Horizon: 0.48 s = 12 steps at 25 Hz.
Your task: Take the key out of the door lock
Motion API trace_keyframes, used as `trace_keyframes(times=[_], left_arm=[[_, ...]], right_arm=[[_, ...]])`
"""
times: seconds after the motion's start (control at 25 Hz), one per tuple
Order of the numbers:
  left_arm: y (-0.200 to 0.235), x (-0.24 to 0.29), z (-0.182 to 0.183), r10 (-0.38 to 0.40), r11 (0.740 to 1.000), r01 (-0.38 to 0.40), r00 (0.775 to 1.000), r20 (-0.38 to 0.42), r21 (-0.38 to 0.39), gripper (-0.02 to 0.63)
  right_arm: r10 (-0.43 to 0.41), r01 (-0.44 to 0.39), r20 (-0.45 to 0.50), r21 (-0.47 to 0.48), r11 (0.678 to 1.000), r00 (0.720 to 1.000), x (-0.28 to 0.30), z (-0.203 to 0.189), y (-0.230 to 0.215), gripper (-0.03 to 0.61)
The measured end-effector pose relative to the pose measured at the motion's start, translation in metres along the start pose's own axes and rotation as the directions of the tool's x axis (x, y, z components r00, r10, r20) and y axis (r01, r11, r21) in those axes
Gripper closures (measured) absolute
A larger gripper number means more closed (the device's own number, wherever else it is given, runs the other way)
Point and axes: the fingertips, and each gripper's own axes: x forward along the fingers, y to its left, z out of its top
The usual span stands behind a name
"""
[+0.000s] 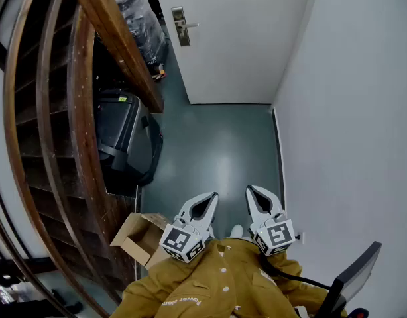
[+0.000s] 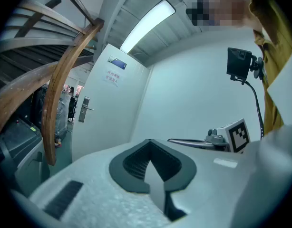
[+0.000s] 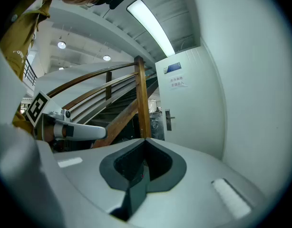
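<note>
A white door (image 1: 230, 38) stands shut at the far end of a narrow grey-floored passage. Its metal handle and lock plate (image 1: 181, 25) are on its left edge, also visible in the left gripper view (image 2: 83, 109) and the right gripper view (image 3: 168, 119). From here the key is too small to make out. My left gripper (image 1: 213, 196) and right gripper (image 1: 251, 190) are held side by side close to my body, pointing at the door and far from it. Both have their jaws together with nothing between them, as seen for the left gripper (image 2: 149, 144) and the right gripper (image 3: 145, 143).
A curved wooden stair rail (image 1: 117, 38) and steps run along the left. Under it sit a black bin (image 1: 120, 134) and an open cardboard box (image 1: 138, 238). Plastic-wrapped goods (image 1: 140, 18) stand left of the door. A white wall (image 1: 349, 111) bounds the right side.
</note>
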Motion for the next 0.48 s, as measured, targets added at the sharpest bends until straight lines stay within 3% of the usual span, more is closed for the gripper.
trace_keyframes(times=[0.48], left_arm=[[0.007,-0.012,0.005,0.01,1.0,-0.01,1.0,0.013,-0.004,0.618]], right_arm=[[0.037,-0.037,-0.005,-0.008,0.999,0.999,0.009,0.003,0.016,0.572]])
